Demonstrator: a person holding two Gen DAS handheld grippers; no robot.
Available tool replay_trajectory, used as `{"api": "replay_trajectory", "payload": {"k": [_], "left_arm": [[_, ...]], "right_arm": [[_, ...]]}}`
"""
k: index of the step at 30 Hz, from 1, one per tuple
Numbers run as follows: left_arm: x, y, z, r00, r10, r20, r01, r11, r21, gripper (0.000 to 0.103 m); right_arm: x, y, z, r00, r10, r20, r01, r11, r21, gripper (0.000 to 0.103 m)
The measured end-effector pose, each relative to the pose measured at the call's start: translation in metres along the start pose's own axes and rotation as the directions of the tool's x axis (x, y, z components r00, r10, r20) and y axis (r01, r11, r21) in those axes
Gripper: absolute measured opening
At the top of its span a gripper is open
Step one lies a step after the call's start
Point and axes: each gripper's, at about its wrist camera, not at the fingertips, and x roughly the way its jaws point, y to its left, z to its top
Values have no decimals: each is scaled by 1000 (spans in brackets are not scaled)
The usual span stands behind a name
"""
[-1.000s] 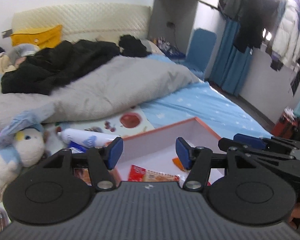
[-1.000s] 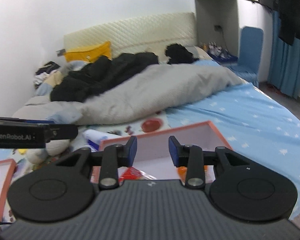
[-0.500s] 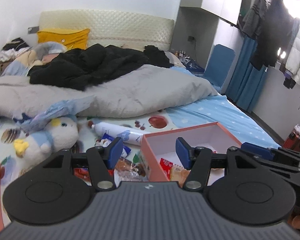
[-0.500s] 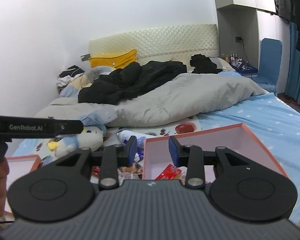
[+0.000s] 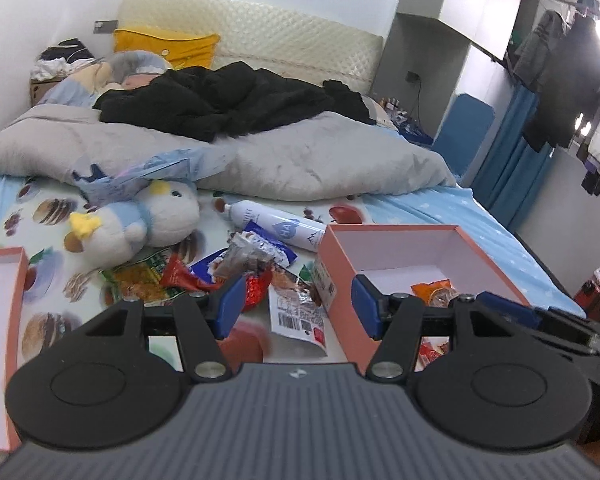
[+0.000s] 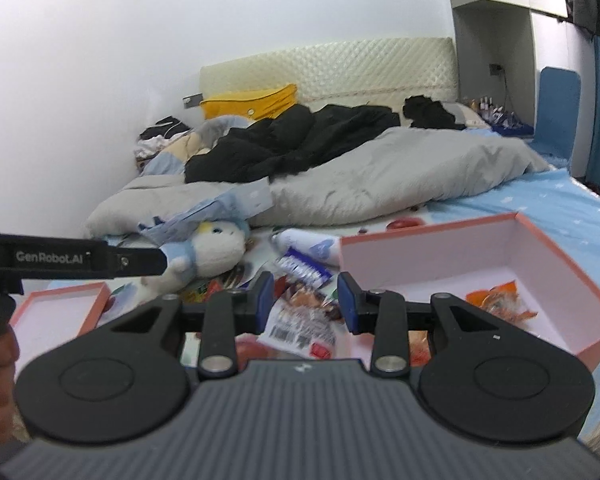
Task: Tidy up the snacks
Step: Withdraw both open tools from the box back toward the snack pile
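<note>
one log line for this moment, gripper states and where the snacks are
left gripper open, empty | right gripper open, empty | snack packets loose on bed | pink box holds orange snack

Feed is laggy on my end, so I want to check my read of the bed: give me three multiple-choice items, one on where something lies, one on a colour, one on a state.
1. Where does the white bottle lie?
A. inside the box
B. on the bed between the plush toy and the box
C. on the grey duvet

2. What colour is the open box outside?
A. salmon pink
B. green
C. black

3. How is the left gripper?
A. shut on a packet
B. open, holding nothing
C. shut, empty

Key: 1 B, it rests on the printed sheet left of the box; 2 A, its outer walls are salmon pink; 3 B, the blue pads stand wide apart.
</note>
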Motion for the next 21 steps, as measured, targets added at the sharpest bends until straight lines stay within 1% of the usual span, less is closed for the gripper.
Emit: {"api": "replay_trajectory", "payload": {"k": [7,11,14,18,21], "left_arm": [[-16,15,-23,1000,8,-23,-9,1000,-24,64],[-18,27,-41,998,17,-57,-20,998,-52,64],[-16,36,-56,996,28,-87,-35,996,-81,64],[-10,51,-67,993,43,-114,-56,992,-113,65],[-2,61,-74,989,53,-136,-70,990,-124,65]], "right_arm": [[-9,19,-23,999,7,-42,-8,1000,-13,38],[-14,26,-38,998,-1,-69,0,1000,-11,38],[-14,32,-50,995,-10,-95,8,1000,-17,38],[-7,38,-63,990,-10,-141,7,1000,-22,38],[0,39,-67,987,-16,-159,12,1000,-29,38]]}}
